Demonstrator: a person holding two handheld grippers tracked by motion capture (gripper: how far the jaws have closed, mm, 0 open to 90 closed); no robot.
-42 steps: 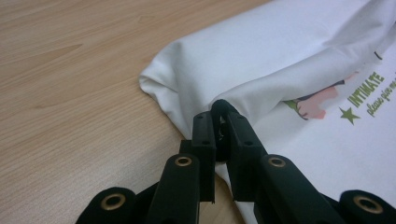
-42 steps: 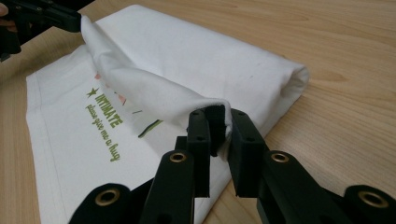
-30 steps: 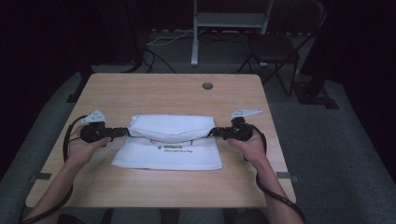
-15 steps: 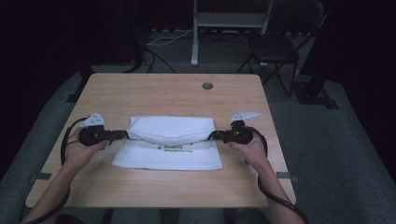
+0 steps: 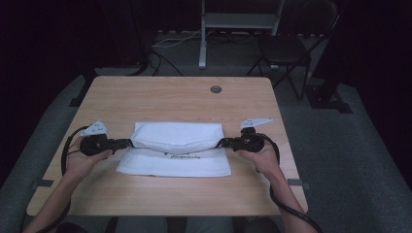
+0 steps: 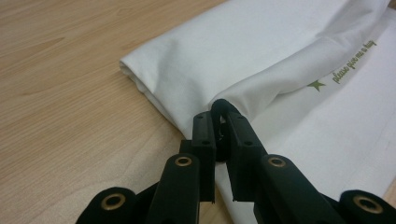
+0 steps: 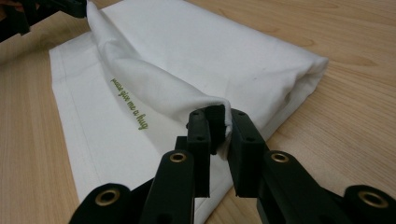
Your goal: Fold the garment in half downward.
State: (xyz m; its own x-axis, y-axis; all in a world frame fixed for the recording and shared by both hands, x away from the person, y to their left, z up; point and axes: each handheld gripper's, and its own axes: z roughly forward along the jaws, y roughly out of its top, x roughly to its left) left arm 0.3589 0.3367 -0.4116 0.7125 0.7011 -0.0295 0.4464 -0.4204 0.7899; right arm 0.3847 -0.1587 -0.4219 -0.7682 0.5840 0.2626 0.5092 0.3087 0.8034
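Observation:
A white cloth (image 5: 177,162) with a line of green lettering (image 7: 128,102) lies flat on the wooden table (image 5: 175,99). Its upper layer is folded over toward the far side and sags between two lifted corners. My left gripper (image 5: 129,143) is shut on the left corner of that layer (image 6: 243,95); its jaws pinch the fabric in the left gripper view (image 6: 220,120). At the other end my right gripper (image 5: 220,142) is shut on the right corner (image 7: 215,117). Both grippers sit just above the tabletop, pointing at each other. The left gripper (image 7: 51,7) appears far off in the right gripper view.
A round cable hole (image 5: 215,89) sits near the table's far edge. Beyond the table stand a dark chair (image 5: 286,48) and a metal stand (image 5: 238,22). Bare wood surrounds the cloth on all sides. Cables trail from both grippers along the forearms.

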